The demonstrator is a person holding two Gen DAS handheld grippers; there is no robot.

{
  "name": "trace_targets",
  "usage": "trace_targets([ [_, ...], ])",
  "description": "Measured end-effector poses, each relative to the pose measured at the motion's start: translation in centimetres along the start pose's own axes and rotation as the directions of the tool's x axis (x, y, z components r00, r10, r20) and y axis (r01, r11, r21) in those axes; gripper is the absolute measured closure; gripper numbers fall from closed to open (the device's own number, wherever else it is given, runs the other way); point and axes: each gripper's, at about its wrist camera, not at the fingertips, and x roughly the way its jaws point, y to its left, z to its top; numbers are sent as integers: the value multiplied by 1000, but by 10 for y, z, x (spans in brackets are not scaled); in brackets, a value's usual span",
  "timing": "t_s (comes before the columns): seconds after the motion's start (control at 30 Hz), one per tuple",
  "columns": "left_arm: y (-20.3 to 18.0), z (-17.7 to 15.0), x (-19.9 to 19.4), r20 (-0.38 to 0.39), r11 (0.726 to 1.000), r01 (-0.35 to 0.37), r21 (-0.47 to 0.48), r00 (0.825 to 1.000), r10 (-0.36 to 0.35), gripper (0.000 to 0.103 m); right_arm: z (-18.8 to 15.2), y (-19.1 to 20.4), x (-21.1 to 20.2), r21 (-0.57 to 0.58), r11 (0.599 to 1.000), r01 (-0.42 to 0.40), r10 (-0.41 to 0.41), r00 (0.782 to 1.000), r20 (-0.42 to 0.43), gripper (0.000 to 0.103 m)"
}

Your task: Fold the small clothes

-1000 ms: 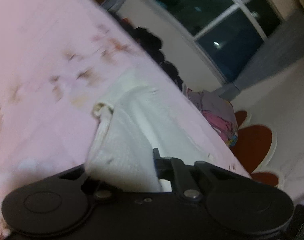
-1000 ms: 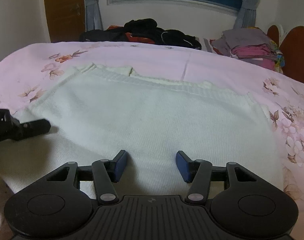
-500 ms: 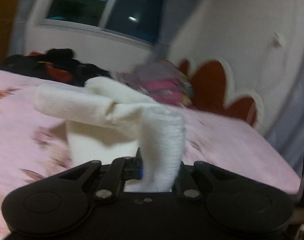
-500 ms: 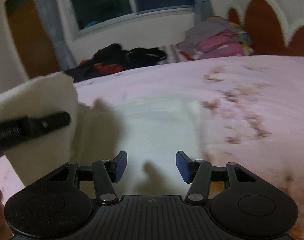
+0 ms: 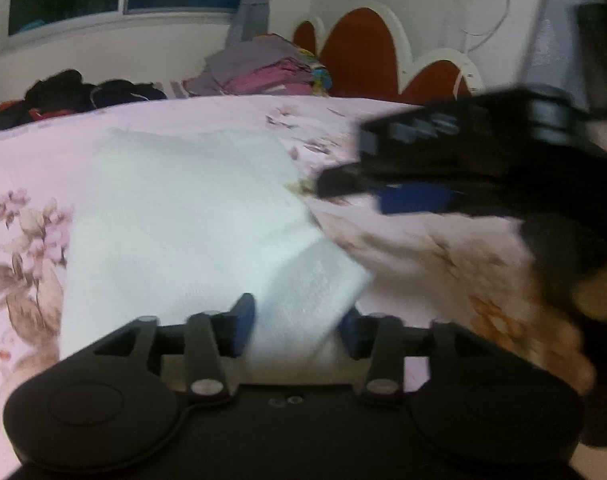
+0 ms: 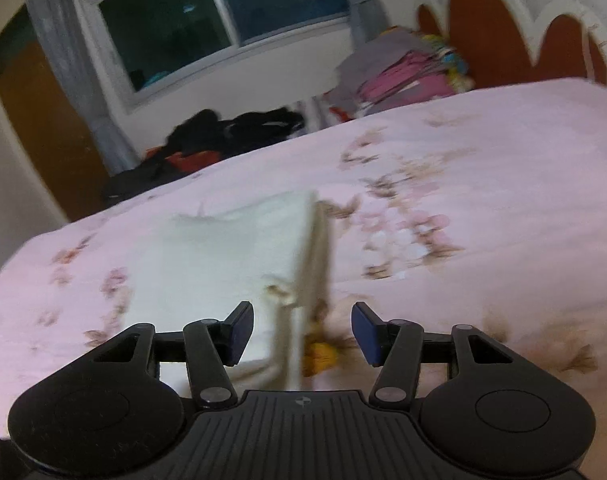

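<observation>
A small white knit garment (image 5: 191, 220) lies folded over on the pink floral bedspread (image 5: 443, 248). My left gripper (image 5: 299, 330) is open, and the garment's near corner lies loose between its blue pads. My right gripper (image 6: 301, 330) is open and empty over the garment's (image 6: 231, 256) right folded edge. In the left wrist view the right gripper (image 5: 443, 168) shows as a blurred black shape at the right, above the bedspread.
A pile of dark clothes (image 6: 231, 132) and a stack of folded pink and grey clothes (image 6: 403, 72) lie at the far side of the bed. A red and white headboard (image 6: 511, 28) stands at the right. A window (image 6: 207, 12) is behind.
My left gripper carried the garment's left part up and over to the right, laid it down and opened. My right gripper stayed open and swung to the right edge.
</observation>
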Motion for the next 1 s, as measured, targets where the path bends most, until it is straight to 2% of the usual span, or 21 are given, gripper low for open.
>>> trace_targets([
  [0.13, 2, -12, -26, -18, 998, 51, 21, 999, -51, 49, 0, 3, 17, 14, 999, -35, 36, 998, -53, 49],
  [0.23, 19, -14, -49, -2, 999, 46, -9, 999, -46, 46, -5, 7, 20, 9, 998, -55, 56, 994, -90, 49],
  [0.37, 52, -5, -67, 41, 994, -49, -99, 998, 53, 45, -14, 11, 22, -6, 998, -62, 60, 989, -133, 49],
  [0.47, 81, 4, -68, 36, 976, -117, -182, 991, 126, 45, -25, 11, 20, -3, 998, -60, 59, 985, -160, 49],
  [0.5, 89, 6, -66, 30, 970, -133, -205, 989, 142, 46, -30, 11, 18, -6, 998, -58, 56, 984, -168, 53],
  [0.53, 96, 7, -63, 23, 962, -144, -232, 988, 153, 46, -33, 11, 18, -8, 998, -60, 58, 982, -178, 72],
  [0.57, 100, 9, -60, 15, 957, -151, -248, 987, 159, 46, -37, 11, 17, -9, 998, -57, 54, 980, -193, 81],
  [0.6, 105, 10, -56, 5, 952, -155, -264, 987, 162, 46, -41, 11, 16, -10, 999, -51, 48, 979, -199, 85],
  [0.73, 118, 13, -42, -37, 937, -144, -318, 989, 140, 46, -48, 6, 14, 9, 999, -37, 38, 975, -217, 85],
  [0.77, 122, 14, -38, -62, 929, -144, -342, 989, 131, 46, -49, 7, 14, 3, 1000, -28, 28, 975, -222, 88],
  [0.8, 125, 12, -29, -97, 918, -138, -372, 989, 109, 46, -49, 9, 14, -6, 1000, -21, 19, 973, -229, 95],
  [0.87, 127, 8, -23, -109, 904, -137, -405, 989, 101, 46, -46, 12, 10, -20, 1000, -19, 14, 974, -228, 98],
  [1.0, 119, 9, -24, -108, 926, -106, -364, 992, 71, 46, -43, 14, -10, -74, 997, -8, -6, 983, -183, 99],
])
